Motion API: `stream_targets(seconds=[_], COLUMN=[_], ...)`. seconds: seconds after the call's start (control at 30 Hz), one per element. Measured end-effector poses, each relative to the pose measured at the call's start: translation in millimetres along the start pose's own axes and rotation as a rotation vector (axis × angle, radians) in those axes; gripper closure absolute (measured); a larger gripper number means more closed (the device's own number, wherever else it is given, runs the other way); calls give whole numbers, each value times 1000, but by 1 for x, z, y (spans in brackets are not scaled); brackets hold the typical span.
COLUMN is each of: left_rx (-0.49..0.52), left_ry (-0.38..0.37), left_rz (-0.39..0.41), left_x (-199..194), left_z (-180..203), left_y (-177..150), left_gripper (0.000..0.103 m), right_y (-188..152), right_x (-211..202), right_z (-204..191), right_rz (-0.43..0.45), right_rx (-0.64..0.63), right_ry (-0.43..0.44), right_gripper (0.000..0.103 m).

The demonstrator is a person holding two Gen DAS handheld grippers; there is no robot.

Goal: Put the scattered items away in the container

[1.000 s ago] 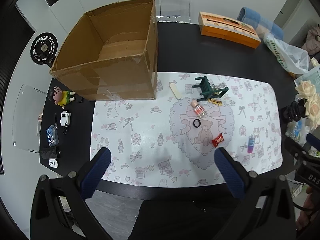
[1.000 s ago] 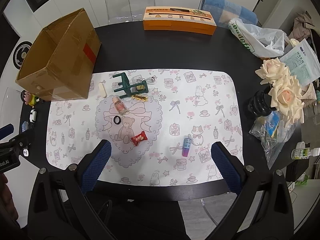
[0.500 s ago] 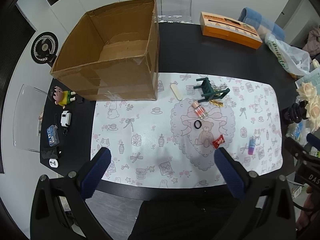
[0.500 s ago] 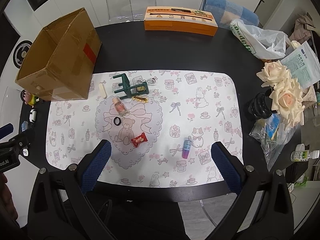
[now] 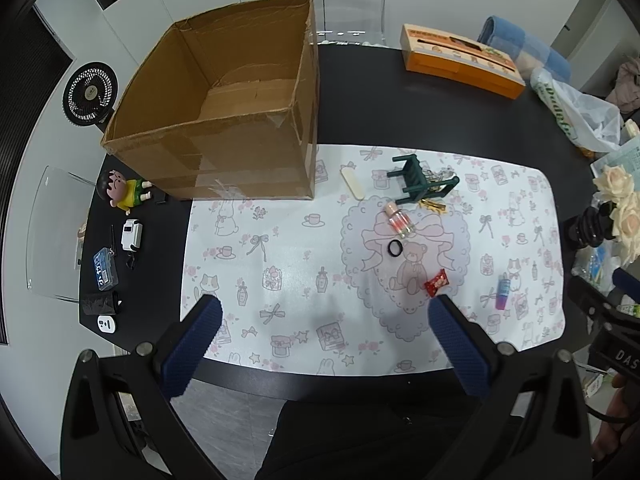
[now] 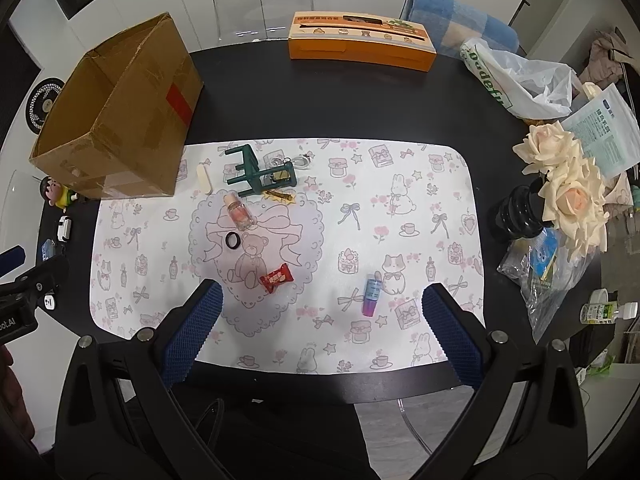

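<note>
both blue-padded grippers, left gripper [image 5: 326,320] and right gripper [image 6: 322,308], hovering spread wide, empty, above scattered items; open brown cardboard box [image 5: 224,108] sitting alongside.

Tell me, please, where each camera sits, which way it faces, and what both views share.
Left wrist: on the left gripper, above the near table edge, facing the box and mat; its open blue fingers show, and the right gripper at the right edge.
Right wrist: on the right gripper, further right, facing the mat's middle and the roses; its open fingers show, and the left gripper at the left edge.
Shared: box, mat, green stool, red candy.
</note>
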State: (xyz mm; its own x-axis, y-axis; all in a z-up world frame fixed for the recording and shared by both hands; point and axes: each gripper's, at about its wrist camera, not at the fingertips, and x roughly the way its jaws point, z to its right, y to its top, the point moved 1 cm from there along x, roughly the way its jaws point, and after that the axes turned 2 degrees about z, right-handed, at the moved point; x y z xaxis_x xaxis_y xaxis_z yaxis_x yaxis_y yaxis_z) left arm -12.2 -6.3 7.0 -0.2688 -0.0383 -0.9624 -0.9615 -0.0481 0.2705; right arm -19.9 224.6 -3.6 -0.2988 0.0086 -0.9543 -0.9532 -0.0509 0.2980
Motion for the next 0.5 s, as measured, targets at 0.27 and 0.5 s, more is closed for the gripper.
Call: stream_targets(seconds=[0.27, 0.5], left_rx=[9, 24], left_ry=[-6, -22], left_rz=[0, -20], left_x=[0, 6], left_z=[4, 13], left_y=[-2, -6], left_gripper=[0, 0], right_y=[-7, -16], right_x=[-2, 2], right_z=[5, 15], right_rz=[-4, -12], right_rx=[9, 24], right_ry=[-3, -8], right_gripper=[2, 2])
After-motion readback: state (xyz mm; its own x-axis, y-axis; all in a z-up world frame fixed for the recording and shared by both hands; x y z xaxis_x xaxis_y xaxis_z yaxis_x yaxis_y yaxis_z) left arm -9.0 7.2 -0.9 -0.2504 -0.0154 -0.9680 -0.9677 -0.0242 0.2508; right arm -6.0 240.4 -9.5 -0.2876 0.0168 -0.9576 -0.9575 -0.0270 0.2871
